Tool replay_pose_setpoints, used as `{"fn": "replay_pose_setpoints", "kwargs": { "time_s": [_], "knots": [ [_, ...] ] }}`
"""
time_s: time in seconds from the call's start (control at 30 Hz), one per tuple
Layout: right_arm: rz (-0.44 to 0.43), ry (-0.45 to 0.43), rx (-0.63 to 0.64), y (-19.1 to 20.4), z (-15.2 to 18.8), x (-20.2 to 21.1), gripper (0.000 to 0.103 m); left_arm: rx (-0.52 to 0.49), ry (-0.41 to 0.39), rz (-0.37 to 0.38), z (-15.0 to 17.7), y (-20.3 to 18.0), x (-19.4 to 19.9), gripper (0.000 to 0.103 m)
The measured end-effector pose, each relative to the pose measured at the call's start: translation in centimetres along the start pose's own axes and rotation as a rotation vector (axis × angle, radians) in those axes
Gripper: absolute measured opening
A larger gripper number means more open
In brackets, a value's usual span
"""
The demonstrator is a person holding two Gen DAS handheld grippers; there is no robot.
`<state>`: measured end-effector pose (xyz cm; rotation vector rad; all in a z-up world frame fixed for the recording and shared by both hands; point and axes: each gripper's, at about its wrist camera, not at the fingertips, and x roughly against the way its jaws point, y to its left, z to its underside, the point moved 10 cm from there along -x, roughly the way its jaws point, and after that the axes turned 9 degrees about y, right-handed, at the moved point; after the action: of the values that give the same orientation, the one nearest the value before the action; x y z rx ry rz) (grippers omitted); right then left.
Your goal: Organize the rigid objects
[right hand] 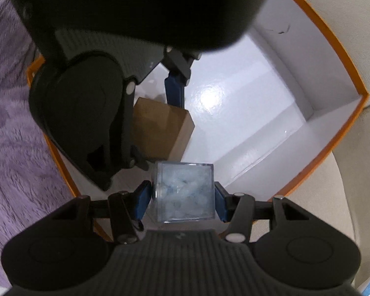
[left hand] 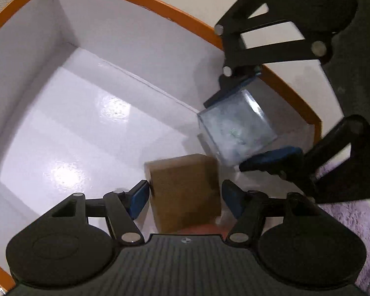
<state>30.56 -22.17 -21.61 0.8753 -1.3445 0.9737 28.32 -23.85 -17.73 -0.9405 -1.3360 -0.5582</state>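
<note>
Both grippers point down into a white box (left hand: 91, 103) with an orange rim.

The left gripper (left hand: 183, 197) straddles a brown block (left hand: 185, 192) that stands on the box floor at about 5 o'clock in the left view. Its jaws stand apart: the left pad touches or nearly touches the block, while a gap shows at the right pad, so the block looks released. No earlier view is given to compare.

The right gripper (right hand: 183, 201) is clamped on a clear cube (right hand: 185, 192), both blue pads pressed on opposite flat sides. The cube hangs tilted just above the box floor, at 3 o'clock from the block and close to it.

Handling, as a judgement: the block looks like wood or card, stiff, light, with a matt surface that grips well on its flat sides. The cube looks like hard plastic with pale filling, smooth and likely slippery, perhaps prone to cracking; hold it mid-face, squarely.

Hard to make out: the cube's contents are blurred, and the block's base is hidden behind the left gripper. In the right view a dark body covers the top, and the box's near wall is hidden.
</note>
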Motion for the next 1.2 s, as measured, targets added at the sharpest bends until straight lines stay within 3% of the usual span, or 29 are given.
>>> {"fn": "replay_pose_setpoints", "kwargs": {
  "time_s": [0.13,0.33,0.43,0.53,0.7,0.9,1.2],
  "knots": [
    [-0.005,0.023,0.058,0.5,0.2,0.2,0.054,-0.009,-0.047,0.071,0.3,0.3,1.2,0.078],
    [0.041,0.069,0.218,0.6,0.4,0.5,0.053,0.034,-0.124,0.093,0.5,2.3,2.2,0.071],
    [0.041,0.079,0.247,0.4,0.2,0.9,0.05,0.1,-0.114,0.074,0.7,3.5,1.8,0.061],
    [0.059,0.072,0.257,0.2,0.0,1.0,0.05,0.146,-0.079,0.115,0.8,2.8,0.8,0.048],
    [0.088,0.1,0.324,0.3,0.2,0.4,0.049,0.077,-0.108,0.137,0.7,2.3,0.7,0.036],
    [0.184,0.118,0.47,0.3,-0.3,-0.4,0.048,-0.073,-0.094,0.117,0.1,0.6,1.5,0.029],
    [0.156,0.139,0.582,0.8,0.1,-1.4,0.048,-0.125,-0.094,0.131,-0.1,-0.6,1.5,0.023]
  ]
}}
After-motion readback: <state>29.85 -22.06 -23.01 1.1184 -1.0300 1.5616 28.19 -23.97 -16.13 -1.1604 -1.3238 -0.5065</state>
